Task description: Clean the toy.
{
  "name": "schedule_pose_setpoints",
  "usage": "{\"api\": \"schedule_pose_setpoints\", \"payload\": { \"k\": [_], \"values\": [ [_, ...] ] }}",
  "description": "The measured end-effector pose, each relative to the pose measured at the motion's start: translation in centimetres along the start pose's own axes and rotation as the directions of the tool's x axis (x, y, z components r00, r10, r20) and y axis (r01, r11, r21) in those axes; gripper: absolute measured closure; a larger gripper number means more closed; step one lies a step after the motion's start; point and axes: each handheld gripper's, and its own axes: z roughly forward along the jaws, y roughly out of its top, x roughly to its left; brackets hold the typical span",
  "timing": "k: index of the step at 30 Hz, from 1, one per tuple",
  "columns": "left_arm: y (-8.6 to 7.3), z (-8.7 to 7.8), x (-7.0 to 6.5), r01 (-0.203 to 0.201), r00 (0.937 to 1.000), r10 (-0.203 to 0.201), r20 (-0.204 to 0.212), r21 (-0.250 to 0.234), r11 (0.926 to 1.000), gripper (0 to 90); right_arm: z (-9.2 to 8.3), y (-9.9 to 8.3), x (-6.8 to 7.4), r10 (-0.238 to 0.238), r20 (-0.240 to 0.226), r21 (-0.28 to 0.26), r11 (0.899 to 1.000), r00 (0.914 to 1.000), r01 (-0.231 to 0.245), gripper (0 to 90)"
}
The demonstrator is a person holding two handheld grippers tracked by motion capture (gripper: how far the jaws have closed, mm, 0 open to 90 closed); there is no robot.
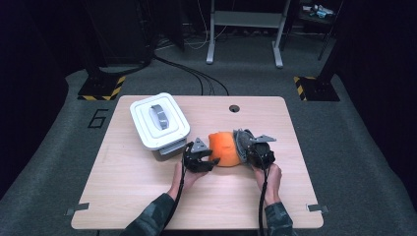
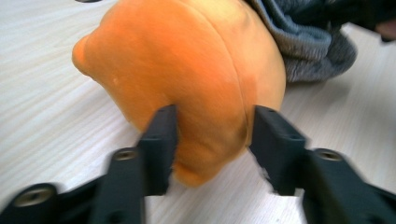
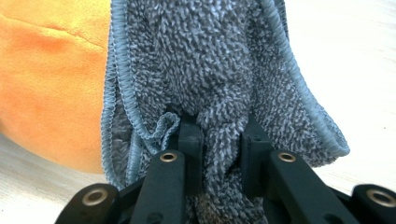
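One white lidded box (image 1: pixel 159 121) seen at 10 o'clock, contents hidden. Left gripper (image 2: pixel 212 133) jaws half-parted around orange plush (image 2: pixel 187 79); grey cloth (image 3: pixel 215 70) clamped by right gripper (image 3: pixel 217 140).

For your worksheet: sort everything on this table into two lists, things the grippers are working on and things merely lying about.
In the job:
orange plush toy, between the left gripper's part-open jaws
grey cloth, pinched by the right gripper

Lying about:
white lidded box
table with its cable hole

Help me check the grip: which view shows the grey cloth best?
The right gripper view: the cloth is close up, bunched between the jaws. The left gripper view catches a corner, the high view a small patch beside the orange plush.
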Motion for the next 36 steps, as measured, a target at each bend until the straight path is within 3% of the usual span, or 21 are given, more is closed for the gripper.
{"api": "schedule_pose_setpoints", "payload": {
  "k": [2,5,7,8,11,15,20,24,25,30,36],
  "values": [
    [0.0,0.2,-0.4,-0.038,0.9987,0.039,-0.033,0.018,0.9991,42.9,0.0,0.0,0.0,-0.007,0.005,-0.007,1.000,1.0000,0.007,74.8],
    [0.0,0.7,-0.8,-0.063,0.9961,0.066,-0.059,0.053,0.9966,42.6,-0.1,0.0,0.1,-0.003,0.003,-0.005,1.000,1.0000,0.003,74.8],
    [-0.1,0.8,-0.7,-0.071,0.9948,0.075,-0.070,0.048,0.9963,50.1,-0.1,0.0,-0.1,-0.023,0.002,-0.009,1.000,0.9997,0.023,74.8],
    [-0.1,0.9,-0.6,-0.070,0.9949,0.073,-0.070,0.048,0.9964,55.6,-0.1,0.0,0.1,-0.008,0.005,-0.012,1.000,1.0000,0.008,74.8],
    [0.0,0.9,-0.4,-0.047,0.9967,0.049,-0.064,0.040,0.9981,68.7,-0.4,0.0,0.1,-0.018,0.002,-0.026,0.999,0.9998,0.018,74.7],
    [0.2,0.9,-0.2,-0.031,0.9972,0.033,-0.066,0.038,0.9988,75.4,-1.6,0.1,0.6,-0.021,-0.006,-0.059,0.998,0.9998,0.020,74.6],
    [0.3,0.9,0.0,-0.012,0.9974,0.014,-0.070,0.030,0.9995,76.6,-3.0,0.6,2.8,-0.070,-0.051,-0.098,0.993,0.9963,0.064,74.6],
    [0.3,1.0,0.0,-0.009,0.9978,0.012,-0.066,0.033,0.9994,77.5,-2.5,1.0,5.1,-0.130,-0.069,-0.085,0.989,0.9891,0.124,74.7],
    [0.2,0.9,0.1,-0.015,0.9979,0.018,-0.062,0.039,0.9991,78.2,-2.0,1.0,5.4,-0.136,-0.048,-0.081,0.988,0.9895,0.132,74.9],
    [0.1,0.9,0.2,-0.009,0.9988,0.011,-0.048,0.031,0.9995,80.0,-1.0,0.7,3.6,-0.085,-0.037,-0.050,0.995,0.9957,0.083,75.3],
    [0.0,0.9,0.4,0.000,0.9993,0.002,-0.037,0.034,0.9994,80.3,0.4,-0.1,-0.1,-0.005,0.028,0.009,1.000,0.9996,0.004,75.3]
  ]
}}
